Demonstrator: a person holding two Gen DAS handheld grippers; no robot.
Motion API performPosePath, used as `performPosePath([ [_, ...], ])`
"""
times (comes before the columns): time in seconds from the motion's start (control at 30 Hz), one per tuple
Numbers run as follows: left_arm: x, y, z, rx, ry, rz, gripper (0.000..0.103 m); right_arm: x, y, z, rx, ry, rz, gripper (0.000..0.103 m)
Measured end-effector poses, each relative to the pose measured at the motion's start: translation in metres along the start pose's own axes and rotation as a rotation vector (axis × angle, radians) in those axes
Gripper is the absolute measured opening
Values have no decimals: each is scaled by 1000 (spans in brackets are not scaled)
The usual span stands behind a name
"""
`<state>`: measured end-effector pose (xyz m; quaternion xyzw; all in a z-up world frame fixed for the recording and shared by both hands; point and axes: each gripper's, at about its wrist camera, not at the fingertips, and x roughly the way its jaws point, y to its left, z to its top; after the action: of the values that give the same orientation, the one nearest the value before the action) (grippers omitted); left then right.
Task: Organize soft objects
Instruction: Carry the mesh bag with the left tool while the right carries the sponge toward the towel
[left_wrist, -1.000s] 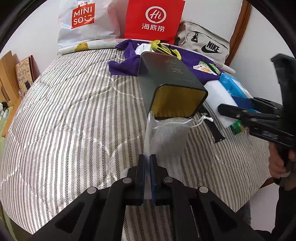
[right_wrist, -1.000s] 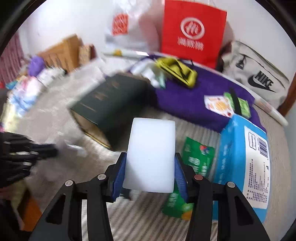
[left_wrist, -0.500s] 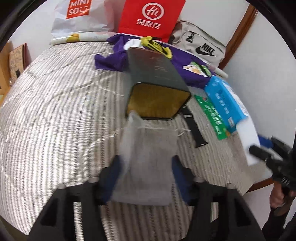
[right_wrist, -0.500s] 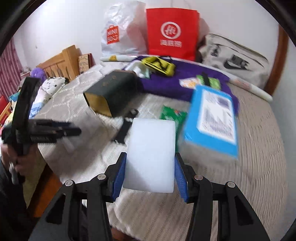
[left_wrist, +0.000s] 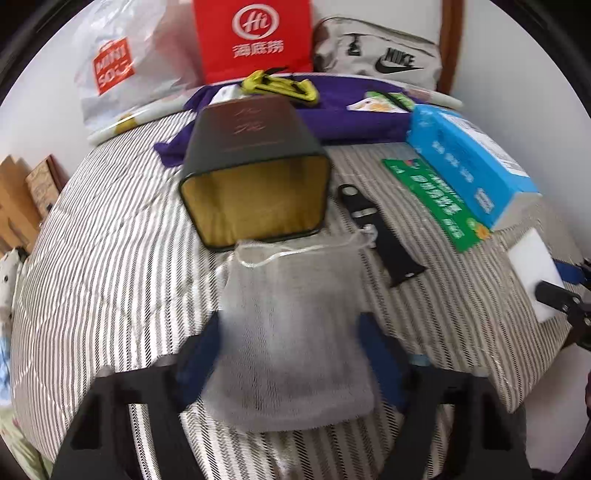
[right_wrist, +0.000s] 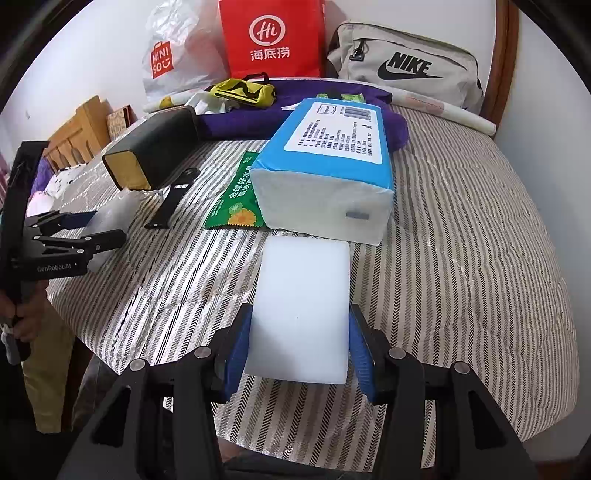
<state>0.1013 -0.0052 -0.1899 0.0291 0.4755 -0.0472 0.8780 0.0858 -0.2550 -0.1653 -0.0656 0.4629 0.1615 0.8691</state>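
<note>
**Two grippers, two soft items, over a striped bed**

A striped quilt (right_wrist: 461, 221) covers the bed, its far end crowded with a red paper bag (right_wrist: 271, 35), a white Miniso plastic bag (right_wrist: 173, 55), a grey Nike bag (right_wrist: 402, 62) and a purple cloth (right_wrist: 240, 120). Nearer the camera, a blue tissue pack (right_wrist: 332, 162) lies on the quilt, overlapping a green sachet (right_wrist: 236, 201) at its left side. Left of these a dark green box (left_wrist: 255, 158) rests on its side, its gold-lined mouth facing the near edge of the bed, with a black watch strap (left_wrist: 384, 243) lying between box and sachet.

The right gripper (right_wrist: 299, 350) has its jaws spread about as wide as a white foam block (right_wrist: 301, 306), with the blue pads against the block's two long sides; the block juts forward past the fingertips, its far end just short of the tissue pack.

The left gripper (left_wrist: 291, 350) is blurred. A grey mesh drawstring pouch (left_wrist: 291, 332) sits between its parted blue pads, the pouch's open end just short of the box's mouth; whether the pads actually press on the pouch cannot be told.
</note>
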Motion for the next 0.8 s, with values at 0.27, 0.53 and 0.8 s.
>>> performPosePath([
  [0.27,-6,-11,0,19,18,-45,9,13,-4,0,39,46,27,52],
  [0.53,-23,-5,-2,-23,21,-96,8,2,-1,4,36,6,20,50],
  [0.8,-48,3,10,-56,-17,-124,8,-23,6,20,-6,-34,110,50],
])
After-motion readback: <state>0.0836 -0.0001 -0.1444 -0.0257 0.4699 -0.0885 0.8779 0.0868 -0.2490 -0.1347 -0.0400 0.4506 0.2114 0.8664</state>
